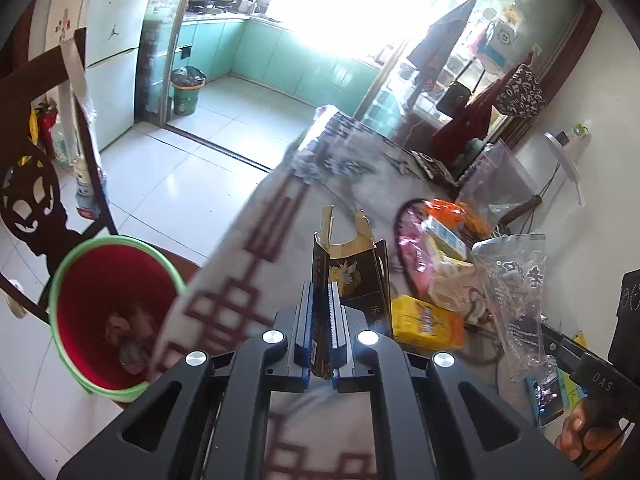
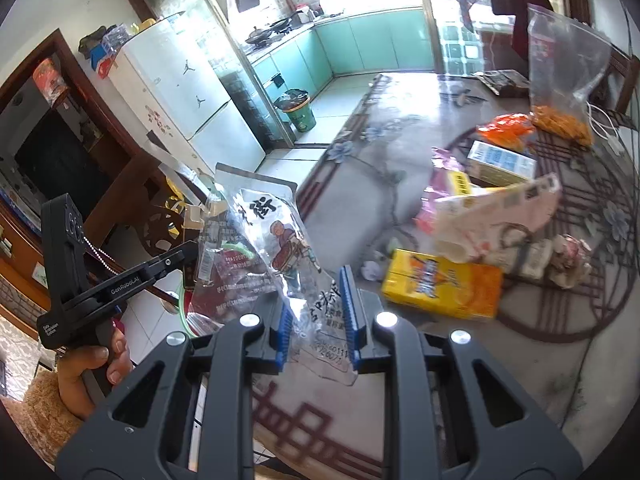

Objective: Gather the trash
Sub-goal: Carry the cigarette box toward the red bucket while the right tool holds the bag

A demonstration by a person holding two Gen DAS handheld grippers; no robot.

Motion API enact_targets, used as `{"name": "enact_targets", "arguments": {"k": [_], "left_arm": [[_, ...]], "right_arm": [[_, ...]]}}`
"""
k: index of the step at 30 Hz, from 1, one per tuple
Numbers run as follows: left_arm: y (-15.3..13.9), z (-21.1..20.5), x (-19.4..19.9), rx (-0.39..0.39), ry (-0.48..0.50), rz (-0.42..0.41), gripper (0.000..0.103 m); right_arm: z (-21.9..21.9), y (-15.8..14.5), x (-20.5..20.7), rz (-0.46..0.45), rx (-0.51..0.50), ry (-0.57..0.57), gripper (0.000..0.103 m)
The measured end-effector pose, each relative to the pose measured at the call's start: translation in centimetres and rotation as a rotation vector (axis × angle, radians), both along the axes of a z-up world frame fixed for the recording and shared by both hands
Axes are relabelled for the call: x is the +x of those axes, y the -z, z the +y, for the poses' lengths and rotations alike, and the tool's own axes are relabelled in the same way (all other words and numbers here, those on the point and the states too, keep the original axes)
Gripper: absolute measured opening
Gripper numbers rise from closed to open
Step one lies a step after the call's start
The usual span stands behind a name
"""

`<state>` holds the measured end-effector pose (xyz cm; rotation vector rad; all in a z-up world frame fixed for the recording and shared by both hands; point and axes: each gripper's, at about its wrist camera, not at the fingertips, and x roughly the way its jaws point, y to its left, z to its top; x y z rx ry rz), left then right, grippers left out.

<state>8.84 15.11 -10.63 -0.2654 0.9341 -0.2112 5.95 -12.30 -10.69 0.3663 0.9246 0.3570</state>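
Note:
My left gripper (image 1: 321, 292) is shut on a torn dark carton with gold print (image 1: 352, 268), held upright over the table edge. A red bin with a green rim (image 1: 108, 312) stands on the floor to its left, with some trash inside. My right gripper (image 2: 316, 300) is shut on a clear printed plastic wrapper (image 2: 272, 248), which also shows in the left wrist view (image 1: 514, 292). A yellow-orange box (image 2: 440, 290) and a pile of wrappers (image 2: 492, 200) lie on the table.
The table (image 2: 400, 152) has a patterned cloth. A clear bag of orange snacks (image 2: 560, 80) stands at its far right. A dark wooden chair (image 1: 44, 184) is beside the red bin. A green bin (image 1: 186, 94) stands in the kitchen doorway.

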Motion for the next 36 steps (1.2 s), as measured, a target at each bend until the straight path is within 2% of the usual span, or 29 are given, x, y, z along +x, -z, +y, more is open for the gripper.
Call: {"name": "enact_targets", "arguments": {"k": [9,19,28,36], "left_arm": [[0.7,6.2,1.8,0.007,-0.046,0.021,0.004],[1.8,9.9,2.8,0.007,-0.096,0.036,0.004],[4.5,14.0,3.2,0.074,-0.187,0.097,0.004],[7.3,18.3,2.5,0.133,-0.281,0.166,0.004]], "right_arm": [[6.1,-0.8,1.5,-0.02,-0.048,-0.037,0.022],[10.1,-1.0,3.6,-0.023,-0.094,-0.083,0.022],[13.9,0.2,5.6,0.0,-0.108,-0.176,0.022],[18.9,2.8,7.4,0.065,-0.096,-0.299,0.022]]}}
